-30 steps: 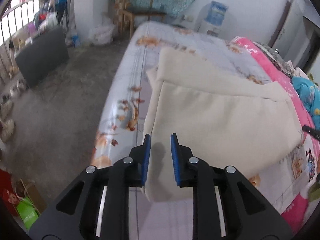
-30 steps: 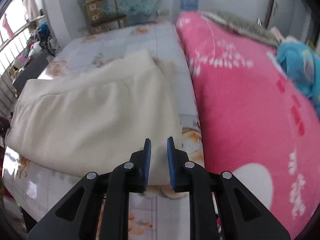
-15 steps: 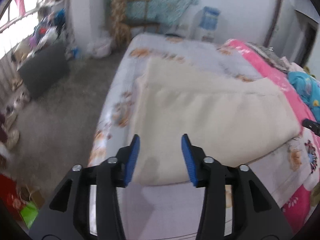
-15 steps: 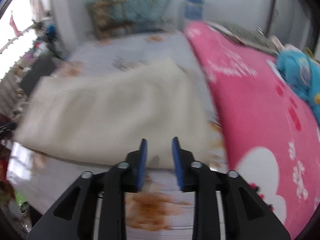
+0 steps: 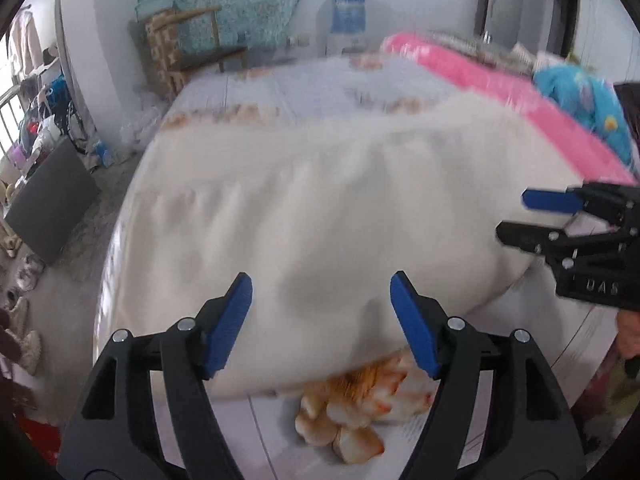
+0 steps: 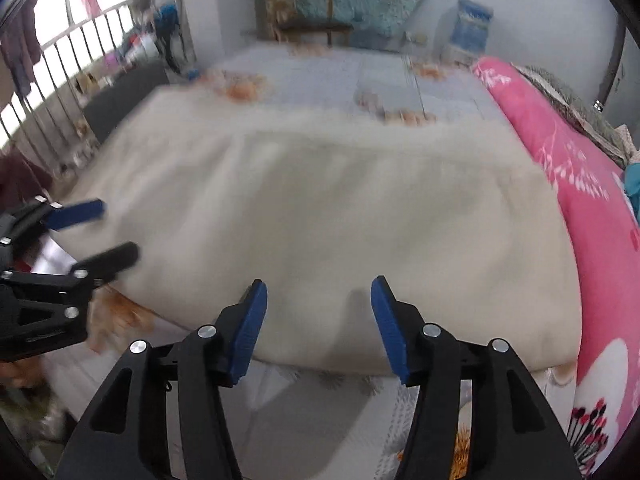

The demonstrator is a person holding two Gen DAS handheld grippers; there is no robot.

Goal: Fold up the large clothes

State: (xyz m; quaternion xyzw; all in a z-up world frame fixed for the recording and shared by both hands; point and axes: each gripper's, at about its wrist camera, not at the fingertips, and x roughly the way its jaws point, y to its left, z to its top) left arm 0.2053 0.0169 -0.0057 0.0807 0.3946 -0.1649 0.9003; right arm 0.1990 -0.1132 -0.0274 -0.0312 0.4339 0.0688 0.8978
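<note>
**Lining up for the next fold on the cream garment**

The folded cream garment lies flat on the bed, just beside the pink quilt; its long axis runs side to side across both views, near edge facing the tongs. Left tongs and right tongs both hover over that near edge, jaws opening, nothing pinched between them; I'd say pinch all layers at the near edge, evenly spaced, and lift together so the fold doesn't skew.
</note>
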